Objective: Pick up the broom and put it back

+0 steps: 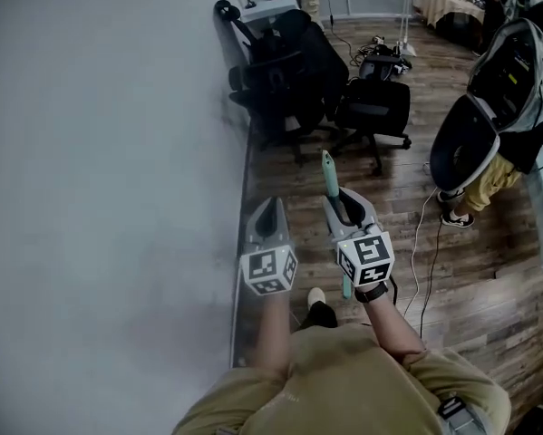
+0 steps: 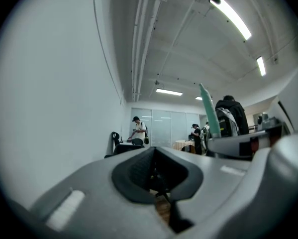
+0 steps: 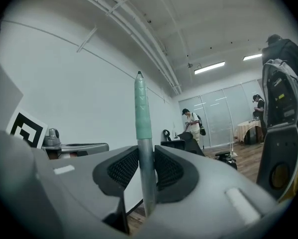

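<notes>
While we are carrying the broom (image 3: 145, 153) upright by its metal shaft, the right gripper (image 1: 344, 208) is clamping it just below the pale green grip sleeve (image 3: 143, 108), with both ribbed pads (image 3: 123, 169) pressing against the shaft. We are holding the handle over the wooden floor (image 1: 489, 270), its green tip pointing ahead of us. Just beside it, we are keeping the left gripper (image 1: 269, 205) level with its jaws drawn together and gripping nothing. A plain grey wall (image 1: 99, 152) is running along our left side. Ahead, black office chairs (image 1: 289, 71) are standing against that wall, and a person wearing a backpack (image 1: 516, 71) is standing to our right. Farther off, people (image 2: 138, 128) are standing before a glass partition (image 2: 163, 126).
</notes>
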Demonstrator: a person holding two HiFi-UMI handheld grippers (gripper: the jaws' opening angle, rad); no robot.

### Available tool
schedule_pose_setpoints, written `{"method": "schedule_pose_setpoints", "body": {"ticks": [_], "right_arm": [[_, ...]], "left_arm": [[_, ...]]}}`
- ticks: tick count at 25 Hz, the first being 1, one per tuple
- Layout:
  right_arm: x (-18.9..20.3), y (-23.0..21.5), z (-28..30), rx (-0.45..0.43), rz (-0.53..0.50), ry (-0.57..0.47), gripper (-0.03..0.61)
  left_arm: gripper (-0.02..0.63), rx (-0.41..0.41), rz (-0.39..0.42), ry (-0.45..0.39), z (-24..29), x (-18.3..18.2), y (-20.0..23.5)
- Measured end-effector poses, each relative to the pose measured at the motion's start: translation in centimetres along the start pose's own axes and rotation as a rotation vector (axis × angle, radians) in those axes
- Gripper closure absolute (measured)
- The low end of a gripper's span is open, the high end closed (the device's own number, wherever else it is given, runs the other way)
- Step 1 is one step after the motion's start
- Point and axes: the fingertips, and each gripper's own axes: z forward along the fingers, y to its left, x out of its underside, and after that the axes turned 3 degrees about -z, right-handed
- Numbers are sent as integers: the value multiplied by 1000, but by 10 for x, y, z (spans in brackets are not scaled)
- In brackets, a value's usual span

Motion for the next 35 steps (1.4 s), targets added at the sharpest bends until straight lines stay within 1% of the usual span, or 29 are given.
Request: {"method": "schedule_pose_setpoints", "body": {"ticks": [4,8,11,14,18,22,24,26,28,31,32,35], "right_arm": [[-11,-28,52,52,-7,17,479],[-20,-38,115,84,-7,38,479],[-18,-36,162,92,-7,52,479],[-8,-30,203,83,-37,78,485],[8,-34,245,45,-23,99,486],[19,-57,295,5,-10,82,486],[28,-70,324,-26,-9,90,486],[35,-82,354,-72,-13,109,486],[46,-95,383,-117,-13,133,486],[77,-114,422,-168,-20,197,486],[89,-119,430,-191,-33,224,486],[117,-133,447,-264,-80,303,486]], "left_arm": [[611,54,-15,1,63,-14,23],[611,80,-50,17,115,-28,67],[611,87,-69,37,147,-26,103],[611,74,-97,55,176,-16,139],[611,56,-112,86,212,0,166],[611,34,-89,75,253,11,182],[611,-1,-89,80,279,20,195],[611,-60,-100,81,305,22,211],[611,-111,-108,75,332,20,225],[611,-141,-145,68,372,24,232],[611,-151,-157,71,382,27,232],[611,-202,-158,103,411,37,237]]}}
